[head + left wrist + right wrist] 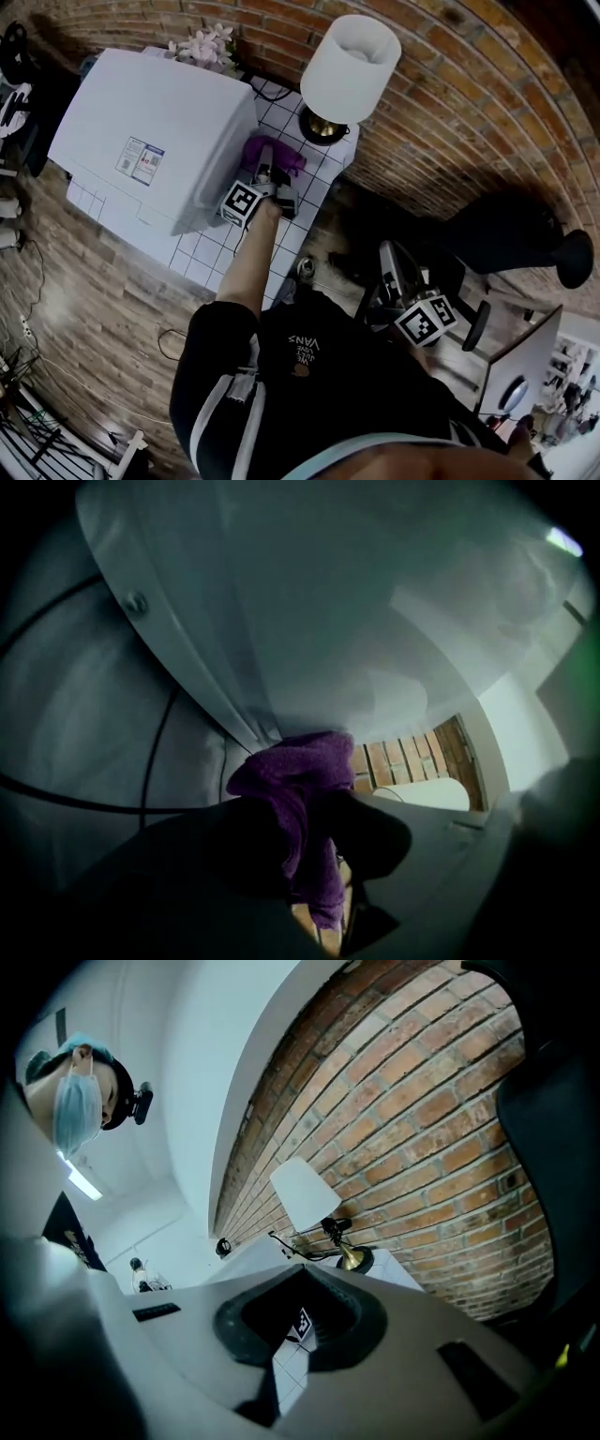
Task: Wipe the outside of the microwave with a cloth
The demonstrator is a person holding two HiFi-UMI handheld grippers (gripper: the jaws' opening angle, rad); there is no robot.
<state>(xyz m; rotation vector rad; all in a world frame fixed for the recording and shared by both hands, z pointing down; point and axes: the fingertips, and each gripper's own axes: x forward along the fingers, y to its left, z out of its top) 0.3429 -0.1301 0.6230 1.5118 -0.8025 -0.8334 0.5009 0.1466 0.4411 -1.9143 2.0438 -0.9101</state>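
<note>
- Head view: purple cloth (278, 152) lies against the right side of the white microwave (159, 117), on the tiled table (314, 192).
- Left gripper (268, 174) clamps the cloth between its jaws.
- Right gripper (387, 251) is well apart from the table, jaws together, empty.
- Lamp (345, 73) stands near the cloth.

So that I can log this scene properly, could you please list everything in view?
white box-shaped microwave: one, white, on the table
purple terry cloth: one, purple, against the microwave's side
table lamp with white shade and brass base: one, white and brass, table corner beyond the cloth
pink flower bunch: one, pink, behind the microwave
white tiled table: one, white, by the wall
red brick wall: one, red-brown, behind the table
black office chair: one, black, right of the table
left claw: one, grey, shut on the cloth
right claw: one, grey, away from the table, closed and empty
</note>
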